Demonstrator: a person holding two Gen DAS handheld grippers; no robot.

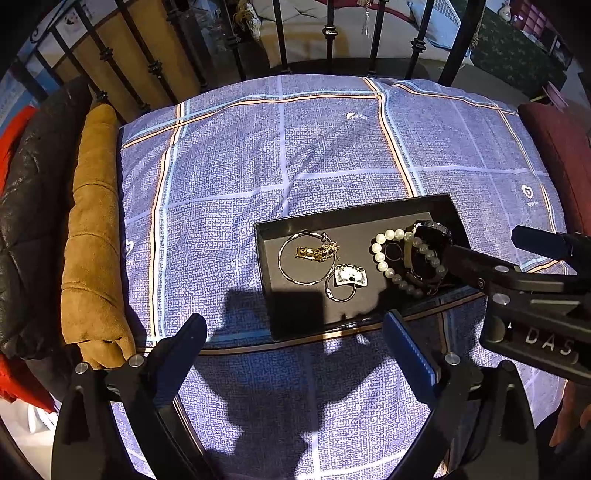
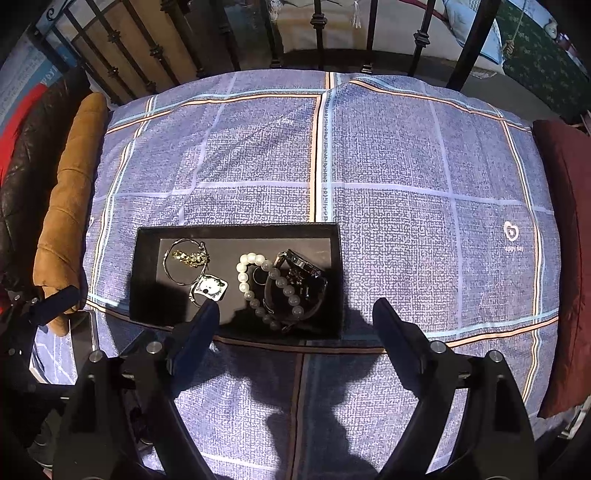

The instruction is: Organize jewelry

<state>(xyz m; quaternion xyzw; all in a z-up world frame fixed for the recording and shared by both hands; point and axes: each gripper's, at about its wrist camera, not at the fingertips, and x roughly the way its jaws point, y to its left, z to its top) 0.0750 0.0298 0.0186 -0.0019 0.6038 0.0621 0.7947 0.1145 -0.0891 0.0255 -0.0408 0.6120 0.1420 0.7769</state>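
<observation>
A black tray (image 1: 351, 212) lies on the blue checked cloth. It holds a silver hoop bangle (image 1: 284, 267), a gold chain (image 1: 314, 253), a key ring with a white tag (image 1: 347, 277), a pearl bracelet (image 1: 391, 271) and a black watch (image 1: 432, 230). My left gripper (image 1: 299, 332) hangs open over the tray's near edge, with nothing between its fingers. My right gripper (image 2: 297, 317) is open too, just short of the pearl bracelet (image 2: 245, 277) and watch (image 2: 303, 273) in the tray (image 2: 236, 230). In the left wrist view the right gripper (image 1: 482, 240) reaches in from the right beside the watch.
The blue cloth (image 2: 388, 166) covers a padded surface. A tan cushion (image 1: 92, 221) and a black leather jacket (image 1: 29, 221) lie along the left side. A maroon cushion (image 2: 565, 240) is on the right. A black iron railing (image 2: 317, 33) stands behind.
</observation>
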